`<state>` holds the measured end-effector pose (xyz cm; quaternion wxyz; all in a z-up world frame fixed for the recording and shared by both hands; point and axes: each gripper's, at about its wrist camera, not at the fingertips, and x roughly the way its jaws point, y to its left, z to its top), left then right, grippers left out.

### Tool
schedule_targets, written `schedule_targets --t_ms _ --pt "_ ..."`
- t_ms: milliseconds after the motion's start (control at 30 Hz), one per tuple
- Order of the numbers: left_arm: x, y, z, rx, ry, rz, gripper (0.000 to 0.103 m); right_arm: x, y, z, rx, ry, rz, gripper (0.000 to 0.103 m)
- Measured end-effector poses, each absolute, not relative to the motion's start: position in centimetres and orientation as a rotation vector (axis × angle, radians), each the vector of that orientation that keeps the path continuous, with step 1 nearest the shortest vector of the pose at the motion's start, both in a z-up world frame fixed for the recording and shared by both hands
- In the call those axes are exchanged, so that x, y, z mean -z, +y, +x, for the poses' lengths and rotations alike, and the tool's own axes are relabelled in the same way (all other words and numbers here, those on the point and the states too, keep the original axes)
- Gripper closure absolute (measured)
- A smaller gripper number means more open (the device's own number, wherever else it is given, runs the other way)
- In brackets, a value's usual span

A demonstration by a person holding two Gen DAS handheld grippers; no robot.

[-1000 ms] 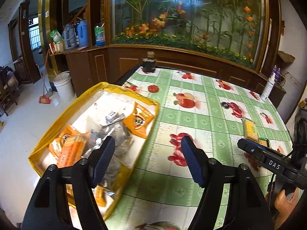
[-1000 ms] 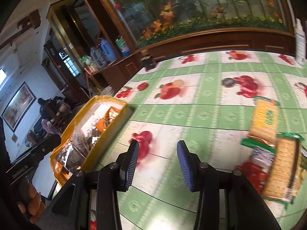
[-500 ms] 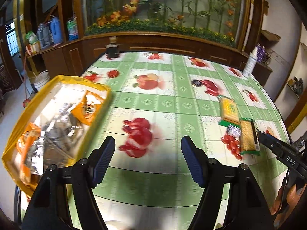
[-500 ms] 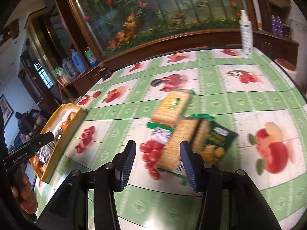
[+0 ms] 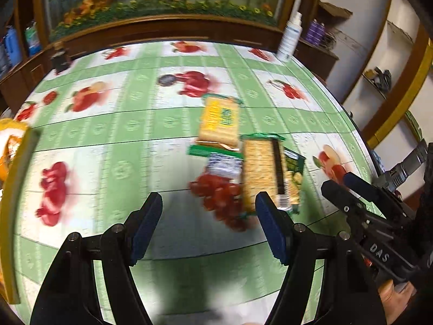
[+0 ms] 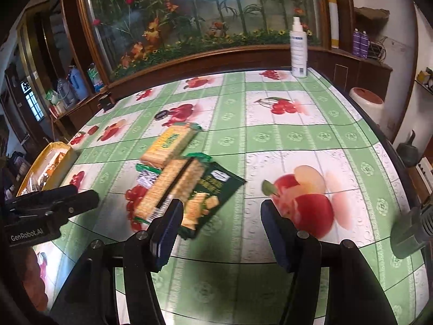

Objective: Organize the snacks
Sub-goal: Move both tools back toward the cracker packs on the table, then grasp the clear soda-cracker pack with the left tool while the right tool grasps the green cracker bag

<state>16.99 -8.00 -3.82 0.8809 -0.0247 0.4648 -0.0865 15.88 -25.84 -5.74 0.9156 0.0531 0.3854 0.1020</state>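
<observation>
Three snack packs lie together on the green fruit-print tablecloth: a yellow cracker pack [image 5: 219, 121] [image 6: 171, 144], a long cracker pack [image 5: 261, 172] [image 6: 167, 189] and a dark green pack [image 5: 293, 173] [image 6: 209, 196]. My left gripper [image 5: 208, 224] is open and empty, just short of them. My right gripper [image 6: 219, 233] is open and empty, with its left finger beside the dark green pack. The yellow tray [image 6: 58, 163] holding several snack bags is at the table's left edge; it also shows in the left wrist view [image 5: 12, 187].
A white spray bottle [image 6: 298, 51] stands at the table's far right corner. A small dark jar [image 5: 60, 59] stands at the far left. A wooden cabinet with a flower mural runs behind the table. The table edge curves close on the right.
Both grippers swung right, away from the tray and toward the snack packs, which now sit nearer and more central. The right gripper has opened wider. Both stay empty.
</observation>
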Motion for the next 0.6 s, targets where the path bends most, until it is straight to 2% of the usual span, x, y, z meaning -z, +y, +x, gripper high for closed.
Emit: schedule_targets --t_ms 133,267,467,600 --pt "5.0 -10.8 18.5 0.208 1.003 -0.021 0.032 6.1 -28.0 15.8 -0.193 0.798 0.156 0.041" --pt "5.2 -11.5 19.8 0.212 1.003 -0.032 0.026 6.3 -29.2 15.9 -0.188 0.803 0.187 0.041" --pt "5.2 -11.1 21.3 0.295 1.055 -0.171 0.026 6.2 -28.8 16.2 -0.203 0.799 0.193 0.041" --pt "5.8 -12.9 22.2 0.258 1.084 -0.100 0.026 6.3 -29.1 16.5 -0.186 0.805 0.199 0.041"
